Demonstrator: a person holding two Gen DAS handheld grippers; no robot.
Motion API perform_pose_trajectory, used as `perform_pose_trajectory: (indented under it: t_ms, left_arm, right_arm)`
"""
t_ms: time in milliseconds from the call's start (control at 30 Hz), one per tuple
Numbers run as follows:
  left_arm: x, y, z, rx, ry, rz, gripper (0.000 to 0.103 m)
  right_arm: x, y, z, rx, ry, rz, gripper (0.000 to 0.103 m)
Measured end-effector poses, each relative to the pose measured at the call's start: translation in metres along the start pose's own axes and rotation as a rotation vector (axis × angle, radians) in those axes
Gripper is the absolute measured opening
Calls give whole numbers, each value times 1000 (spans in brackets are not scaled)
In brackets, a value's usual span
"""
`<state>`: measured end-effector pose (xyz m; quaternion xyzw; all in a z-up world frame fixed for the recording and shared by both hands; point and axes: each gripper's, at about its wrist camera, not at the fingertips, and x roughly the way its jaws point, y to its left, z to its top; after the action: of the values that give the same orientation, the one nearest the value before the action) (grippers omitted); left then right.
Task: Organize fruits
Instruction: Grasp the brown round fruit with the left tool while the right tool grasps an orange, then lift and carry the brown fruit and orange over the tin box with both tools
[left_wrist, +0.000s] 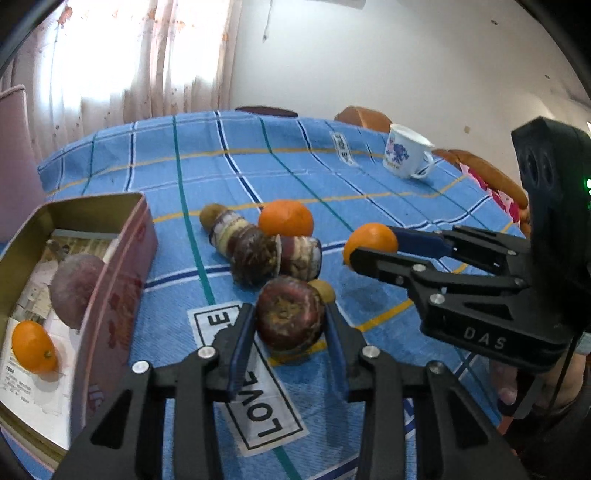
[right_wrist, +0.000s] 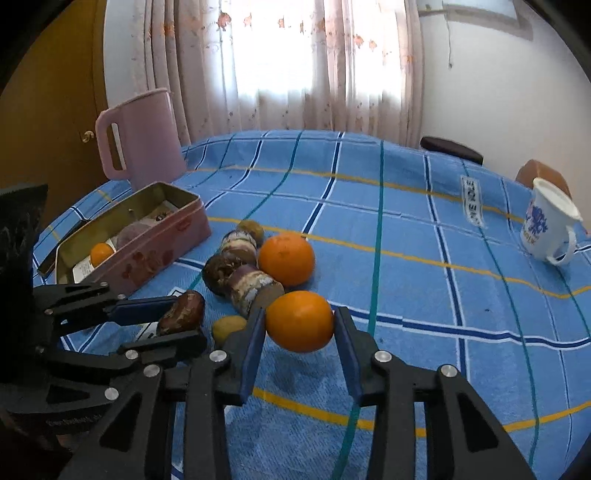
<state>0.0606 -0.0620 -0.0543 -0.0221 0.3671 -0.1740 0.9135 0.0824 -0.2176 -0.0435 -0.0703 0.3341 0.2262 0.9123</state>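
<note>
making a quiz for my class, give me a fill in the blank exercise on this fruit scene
1. The right gripper is closed on an ____.
2. The left gripper grips a dark ____ fruit.
3. The pink tin already holds an orange and a ____ fruit.
4. The white mug has a ____ print.

Missing words: orange; reddish-brown; purple; blue

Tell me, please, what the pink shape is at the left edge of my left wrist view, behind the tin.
Observer: It is a tall pink plastic jug with a handle, standing behind the open pink metal tin.
Operator: Is anything further left of it?
Observer: Yes, a brown wooden door with a round knob.
Operator: Does the right hand-held gripper press the round orange fruit on both sides?
Observer: Yes, both blue pads touch it.
</note>
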Motion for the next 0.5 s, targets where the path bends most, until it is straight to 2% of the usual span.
perform_pose_trajectory:
  t_ms: [267,500]
  left_arm:
    - [-18,3,-2,-9,-103,31,39]
    - [-28,-1,-4,11,-162,65,39]
  right_arm:
    - [-13,-1,1,1,-75,10,40]
    - [-24,3,-1,-15,-142,1,40]
